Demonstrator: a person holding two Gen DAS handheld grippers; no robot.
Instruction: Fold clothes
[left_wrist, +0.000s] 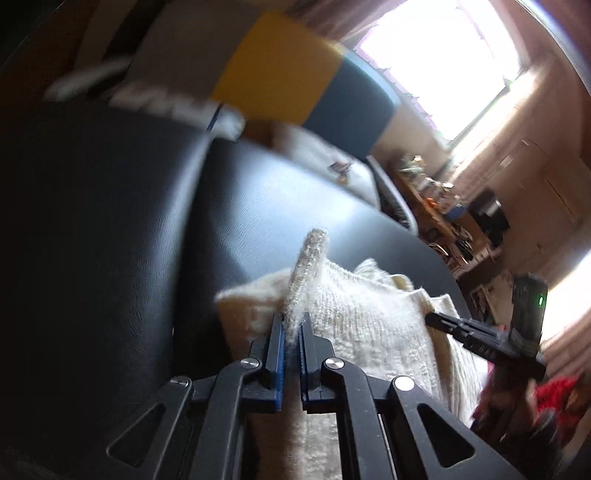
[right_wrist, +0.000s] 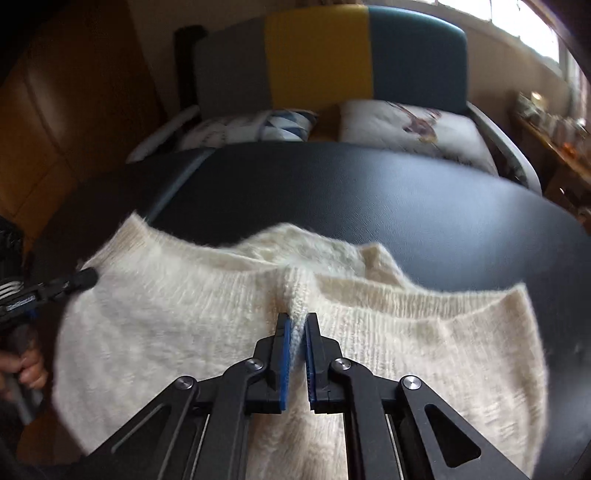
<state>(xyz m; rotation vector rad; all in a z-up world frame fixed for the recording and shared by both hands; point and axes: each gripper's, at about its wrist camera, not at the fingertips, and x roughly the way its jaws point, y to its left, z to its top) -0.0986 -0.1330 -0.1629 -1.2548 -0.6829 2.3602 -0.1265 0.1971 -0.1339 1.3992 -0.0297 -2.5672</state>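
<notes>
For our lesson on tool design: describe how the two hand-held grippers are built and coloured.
Each hand-held gripper, left and right, has matt black linkage arms with triangular cut-outs, round silver pivot screws, and two straight black fingers lined with ridged blue pads.

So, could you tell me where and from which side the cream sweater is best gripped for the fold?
Probably at its near ribbed edge, coming in low from the person's side. The cream sweater lies on the black table, and both the left gripper and right gripper already pinch raised ridges of knit there, spaced apart along that edge.
</notes>
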